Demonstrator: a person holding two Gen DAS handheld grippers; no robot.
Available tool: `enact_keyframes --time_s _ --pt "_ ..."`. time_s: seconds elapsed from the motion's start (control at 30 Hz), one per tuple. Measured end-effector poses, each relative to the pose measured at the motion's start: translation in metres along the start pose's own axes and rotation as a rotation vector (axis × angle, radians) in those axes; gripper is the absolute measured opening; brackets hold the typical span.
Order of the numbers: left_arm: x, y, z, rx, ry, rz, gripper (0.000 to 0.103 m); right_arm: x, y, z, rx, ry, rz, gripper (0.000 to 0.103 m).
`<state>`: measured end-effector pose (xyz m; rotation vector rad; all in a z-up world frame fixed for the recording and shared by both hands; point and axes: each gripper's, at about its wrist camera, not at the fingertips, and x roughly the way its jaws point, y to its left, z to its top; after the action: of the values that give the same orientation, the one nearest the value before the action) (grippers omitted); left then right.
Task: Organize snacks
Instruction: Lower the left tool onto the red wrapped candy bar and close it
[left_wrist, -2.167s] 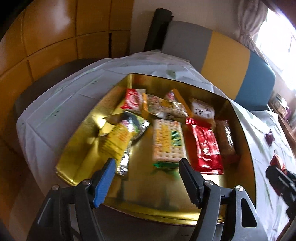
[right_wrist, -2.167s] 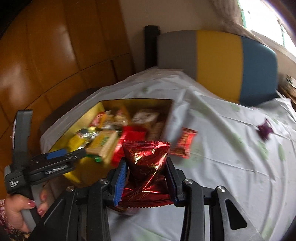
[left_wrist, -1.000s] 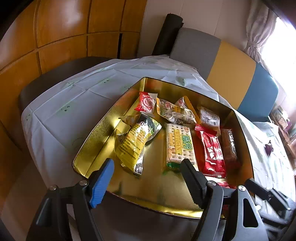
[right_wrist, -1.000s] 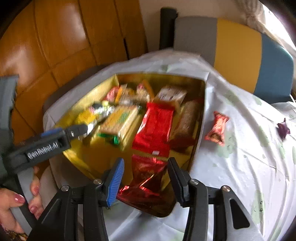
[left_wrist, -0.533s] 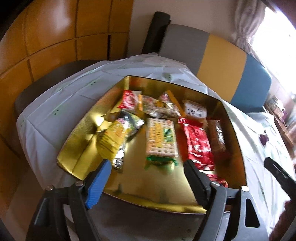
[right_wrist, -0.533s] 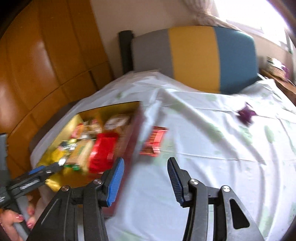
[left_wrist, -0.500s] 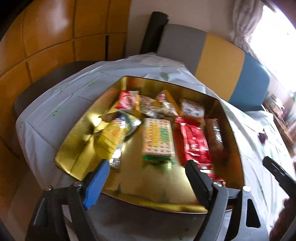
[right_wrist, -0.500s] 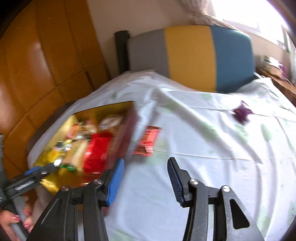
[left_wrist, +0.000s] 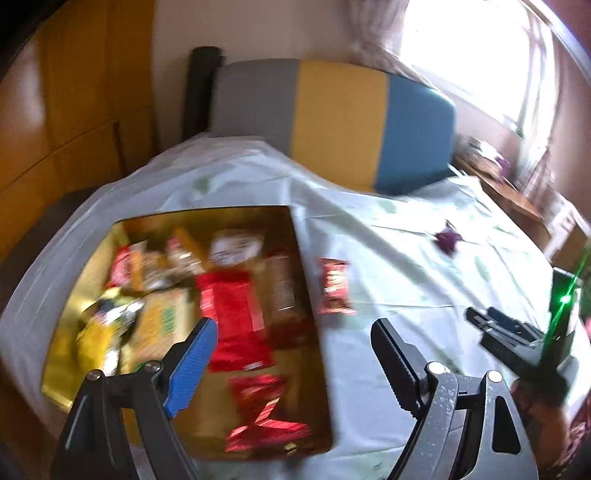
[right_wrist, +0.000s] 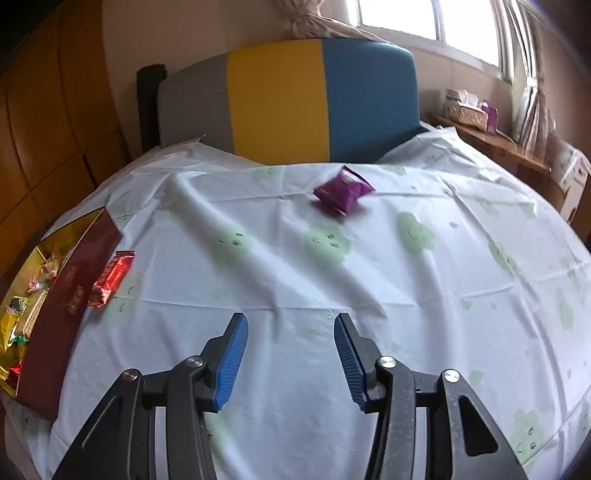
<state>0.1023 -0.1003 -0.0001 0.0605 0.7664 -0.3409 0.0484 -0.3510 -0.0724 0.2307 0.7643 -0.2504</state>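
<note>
An open gold box (left_wrist: 96, 266) on the white flowered tablecloth holds several snack packets, with a shiny red packet (left_wrist: 264, 410) lying near its front. Just right of the box a small red packet (left_wrist: 334, 286) lies on the cloth; it also shows in the right wrist view as the small red packet (right_wrist: 110, 277) beside the box's maroon wall (right_wrist: 70, 306). A purple packet (right_wrist: 343, 190) sits farther back. My left gripper (left_wrist: 295, 332) is open above the box's right wall, holding nothing. My right gripper (right_wrist: 290, 321) is open over bare cloth, well short of the purple packet.
A chair back (right_wrist: 288, 103) in grey, yellow and blue stands behind the table. At the far right is a wooden shelf (right_wrist: 495, 144) with a tissue box. Wooden wall panels (right_wrist: 44, 110) are on the left. The right gripper (left_wrist: 517, 343) and a hand show at that view's right edge.
The right gripper left the shiny red packet in the box and swung right over the cloth, now facing the purple packet. The left gripper also swung right, its jaws slightly wider.
</note>
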Motion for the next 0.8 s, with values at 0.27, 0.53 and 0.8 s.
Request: enact_keyframes --time_s 0.27,0.53,0.8 --pt "0.056 -0.056 0.037 0.156 0.086 -0.023 0.085 0.010 -0.017 -0.004 0.095 0.011 0.051 0.050" --pt "0.121 -0.084 0.045 0.268 0.170 0.100 0.065 0.013 -0.038 -0.010 0.207 0.007 0.132 0.051" --pt "0.164 -0.091 0.038 0.303 0.265 0.218 0.056 0.013 -0.050 -0.013 0.268 -0.016 0.207 0.052"
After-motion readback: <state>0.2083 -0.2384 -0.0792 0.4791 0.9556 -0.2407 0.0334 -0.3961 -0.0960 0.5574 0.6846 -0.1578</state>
